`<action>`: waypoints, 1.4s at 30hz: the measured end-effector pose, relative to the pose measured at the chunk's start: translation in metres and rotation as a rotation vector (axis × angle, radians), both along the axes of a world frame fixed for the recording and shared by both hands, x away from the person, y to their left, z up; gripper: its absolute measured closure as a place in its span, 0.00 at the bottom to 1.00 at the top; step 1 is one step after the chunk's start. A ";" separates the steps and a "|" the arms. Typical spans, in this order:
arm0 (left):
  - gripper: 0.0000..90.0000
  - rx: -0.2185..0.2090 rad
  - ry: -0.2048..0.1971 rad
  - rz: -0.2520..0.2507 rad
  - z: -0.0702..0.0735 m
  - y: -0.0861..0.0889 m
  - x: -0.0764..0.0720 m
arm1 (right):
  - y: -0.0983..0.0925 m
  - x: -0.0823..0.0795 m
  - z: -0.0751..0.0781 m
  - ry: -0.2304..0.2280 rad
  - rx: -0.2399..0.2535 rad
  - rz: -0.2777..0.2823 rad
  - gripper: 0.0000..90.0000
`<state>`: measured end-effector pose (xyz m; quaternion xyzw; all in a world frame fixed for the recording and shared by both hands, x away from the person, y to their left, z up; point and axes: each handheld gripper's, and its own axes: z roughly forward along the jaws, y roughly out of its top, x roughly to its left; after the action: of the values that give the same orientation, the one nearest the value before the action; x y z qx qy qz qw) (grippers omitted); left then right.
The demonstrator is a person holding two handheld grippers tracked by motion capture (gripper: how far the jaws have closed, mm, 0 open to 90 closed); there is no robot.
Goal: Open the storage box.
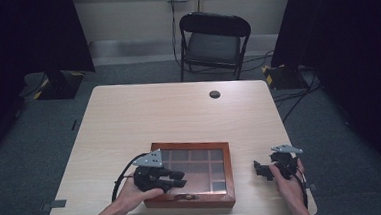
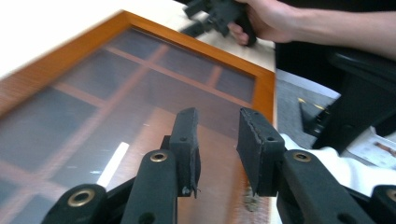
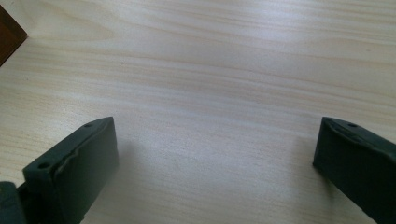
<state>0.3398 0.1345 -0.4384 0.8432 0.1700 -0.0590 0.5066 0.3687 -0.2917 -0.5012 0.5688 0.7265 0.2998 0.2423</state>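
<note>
two black jaws of the left hand-held gripper are seen closest, held a narrow gap apart with nothing between them, hovering just above the glass lid of a wooden box. from the high view, the wooden box is set at the near edge of the bench, in front of the person, its lid shut and dark compartments visible through the glass. the left hand-held gripper is held over the box's near left part, pointing right. the right hand-held gripper is kept well apart from the box, to its right, just above bare bench, jaws spread wide and empty. if the lid is to be lifted, the step is judged best done by lowering the left jaws to the front frame edge, not the glass, where a firm grip can be taken. the box is likely to slide, so the right gripper could be brought against its side to steady it.
</note>
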 end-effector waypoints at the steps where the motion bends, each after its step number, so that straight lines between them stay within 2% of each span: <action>1: 0.77 0.009 0.012 -0.021 -0.001 -0.004 -0.003 | 0.000 0.000 0.000 0.000 0.000 -0.001 0.00; 6: 0.83 0.016 0.021 -0.061 -0.001 -0.008 -0.008 | 0.000 0.000 0.000 0.000 0.000 0.000 0.00; 13: 0.87 0.058 0.029 -0.119 -0.004 -0.018 -0.014 | 0.000 0.000 0.000 0.001 -0.001 -0.001 0.00; 18: 0.87 0.059 0.024 -0.115 -0.005 -0.019 -0.014 | 0.000 0.000 0.000 0.001 -0.001 0.001 0.00; 19: 0.87 0.078 0.022 -0.108 -0.007 -0.019 -0.013 | 0.000 0.000 0.000 0.001 -0.001 0.001 0.00; 21: 0.87 0.088 0.017 -0.113 -0.008 -0.020 -0.014 | 0.000 0.000 0.000 0.001 -0.001 0.001 0.00; 26: 0.90 0.100 0.005 -0.115 -0.008 -0.022 -0.016 | 0.000 0.000 0.000 0.000 -0.002 0.002 0.00; 31: 0.90 0.105 0.006 -0.118 -0.008 -0.027 -0.015 | 0.000 0.000 0.000 0.000 -0.002 0.002 0.00; 34: 0.91 0.098 0.034 -0.105 -0.008 -0.032 -0.012 | 0.000 0.000 0.000 0.000 -0.002 0.004 0.00; 36: 0.91 0.100 0.026 -0.105 -0.008 -0.035 -0.011 | 0.000 0.001 0.000 0.000 -0.002 0.004 0.00; 42: 0.92 0.115 0.036 -0.116 -0.007 -0.035 -0.008 | 0.000 0.000 0.000 0.000 -0.002 0.005 0.00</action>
<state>0.3314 0.0995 -0.4452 0.8782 0.1330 -0.0937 0.4498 0.3692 -0.2916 -0.5011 0.5667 0.7283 0.2997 0.2421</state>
